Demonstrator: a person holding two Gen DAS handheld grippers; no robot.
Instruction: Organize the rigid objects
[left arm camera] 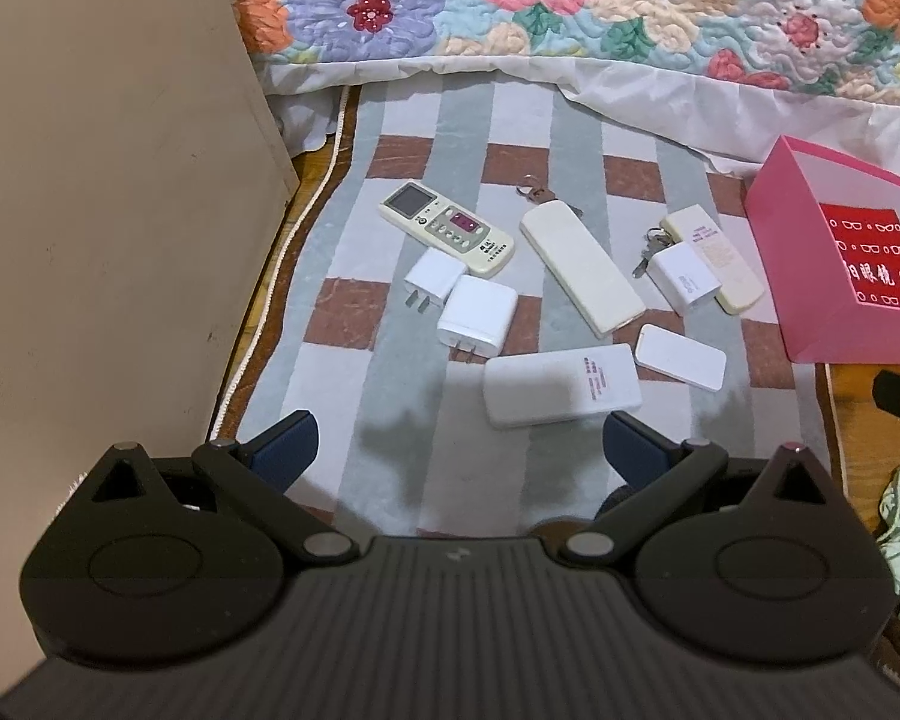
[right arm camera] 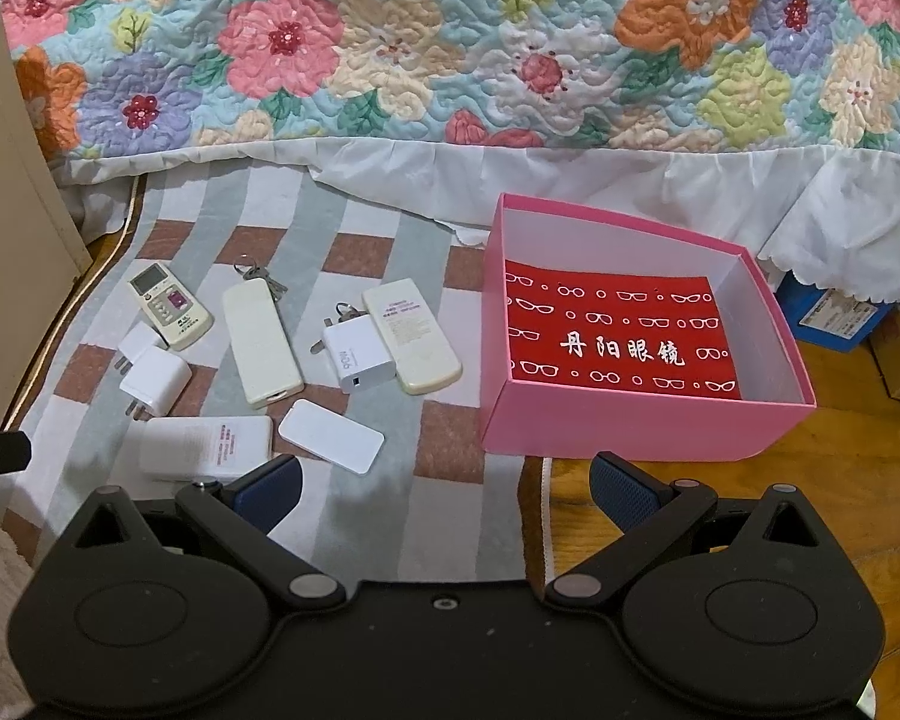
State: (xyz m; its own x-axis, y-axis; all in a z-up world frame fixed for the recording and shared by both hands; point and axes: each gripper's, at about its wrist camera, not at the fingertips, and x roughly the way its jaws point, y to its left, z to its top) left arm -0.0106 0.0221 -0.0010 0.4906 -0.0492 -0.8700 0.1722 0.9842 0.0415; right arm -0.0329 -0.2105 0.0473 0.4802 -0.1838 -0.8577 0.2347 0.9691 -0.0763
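Checkered mat (right arm camera: 354,516): pink box (left arm camera: 810,276) (cropped); both grippers' fingers apart, empty.

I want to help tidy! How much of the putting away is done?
Nothing yet. The pink box holds only its red card. Both grippers, left and right, are open, holding nothing. The remotes, chargers, power bank and keys all lie on the checked mat, waiting.

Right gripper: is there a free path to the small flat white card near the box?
Probably yes. The right gripper has its jaws open, and the flat white card lies just ahead-left with nothing on it.
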